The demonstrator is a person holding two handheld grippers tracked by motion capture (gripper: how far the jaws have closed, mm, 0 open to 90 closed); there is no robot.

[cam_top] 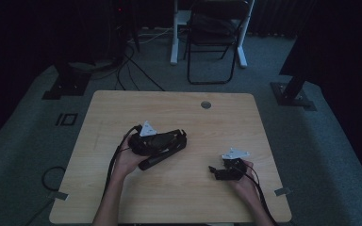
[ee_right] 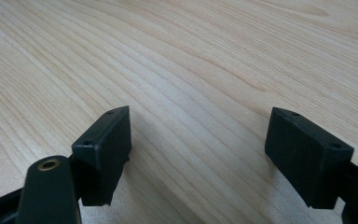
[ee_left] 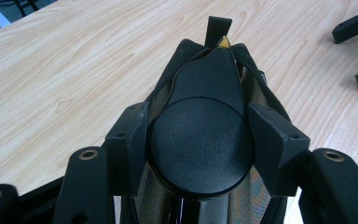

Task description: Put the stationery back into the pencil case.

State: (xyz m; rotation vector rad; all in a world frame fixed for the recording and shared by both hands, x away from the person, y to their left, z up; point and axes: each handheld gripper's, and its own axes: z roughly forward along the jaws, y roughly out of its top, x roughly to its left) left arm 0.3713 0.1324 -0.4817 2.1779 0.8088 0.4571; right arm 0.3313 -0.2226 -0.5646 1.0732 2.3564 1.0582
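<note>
The left gripper (ee_left: 200,149) clamped the umbrella (ee_left: 200,140) in its pouch (cam_top: 162,141); right gripper (ee_right: 198,158), at four o'clock, gaped empty. Steady squeeze advised.

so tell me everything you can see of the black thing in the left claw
The black thing has a smooth, rounded matte cap like hard plastic, sitting inside an open zipped fabric pouch with mesh lining. It lies on the wooden table, left of centre. The left claw grips it, pads pressing on both sides.
</note>
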